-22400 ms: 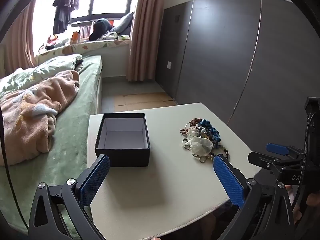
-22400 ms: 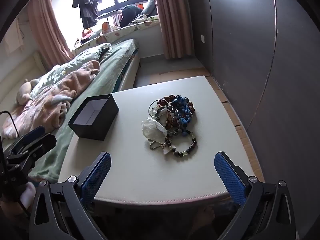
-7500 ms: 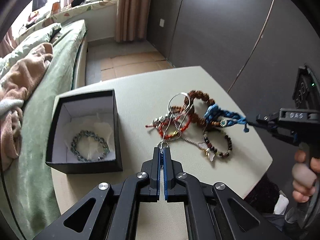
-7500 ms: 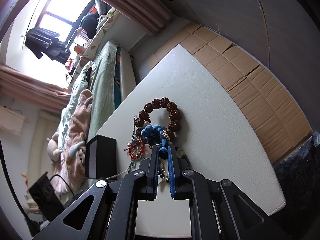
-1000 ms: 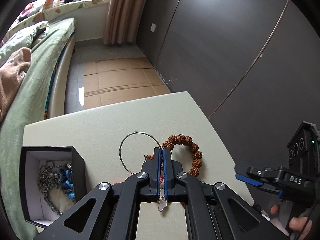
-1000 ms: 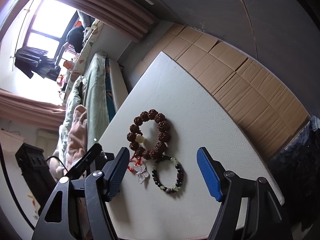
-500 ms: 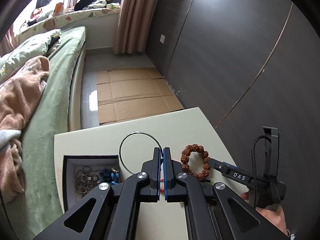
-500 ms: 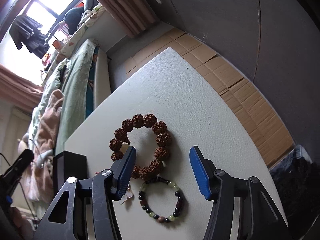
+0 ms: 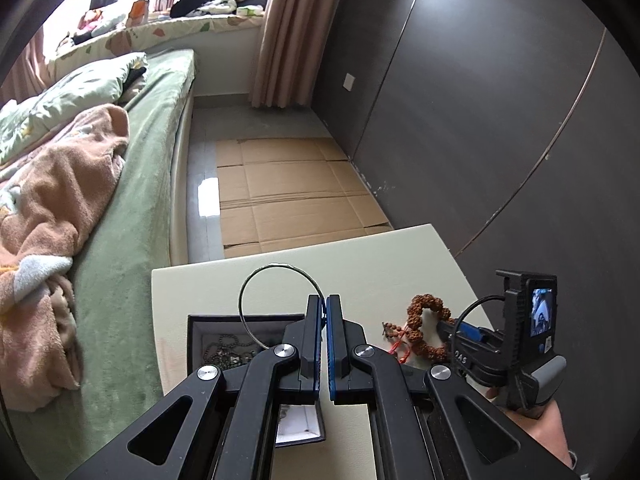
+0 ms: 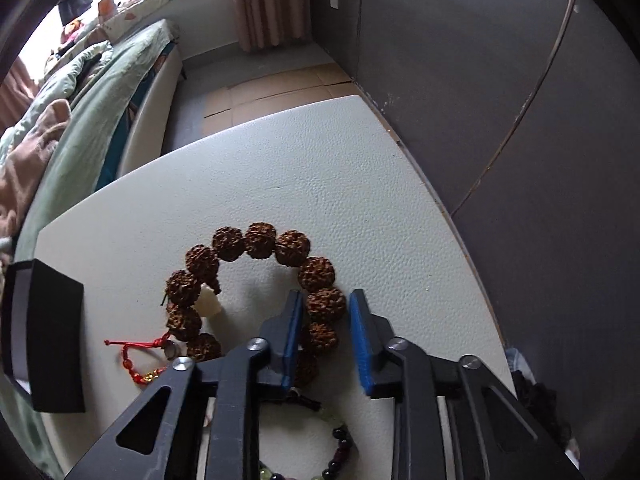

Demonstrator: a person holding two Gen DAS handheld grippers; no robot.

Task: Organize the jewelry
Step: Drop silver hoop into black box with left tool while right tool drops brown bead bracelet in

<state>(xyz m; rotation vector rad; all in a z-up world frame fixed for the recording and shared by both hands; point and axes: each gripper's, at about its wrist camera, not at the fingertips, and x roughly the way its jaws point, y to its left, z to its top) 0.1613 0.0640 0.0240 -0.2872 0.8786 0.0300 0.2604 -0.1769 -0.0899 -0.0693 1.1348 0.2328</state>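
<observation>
My left gripper (image 9: 323, 300) is shut on a thin silver bangle (image 9: 256, 280) and holds it above the open black jewelry box (image 9: 224, 318), which has chains inside. My right gripper (image 10: 325, 306) is open, its jaws on either side of the beads of a brown rudraksha bracelet (image 10: 256, 242) lying on the white table (image 10: 320, 168). The bracelet (image 9: 426, 304) and right gripper (image 9: 460, 330) also show in the left wrist view. A red cord bracelet (image 10: 138, 354) and a dark bead bracelet (image 10: 340, 440) lie near it.
The black box (image 10: 44, 336) stands at the table's left edge. A bed with green sheets (image 9: 132, 208) and a pink blanket (image 9: 52, 200) is left of the table. A dark wardrobe wall (image 9: 500, 120) is to the right. Cardboard (image 9: 288, 196) covers the floor beyond.
My left gripper has lifted the bangle and carried it left over the box. My right gripper has dropped down and narrowed around the brown bracelet's beads.
</observation>
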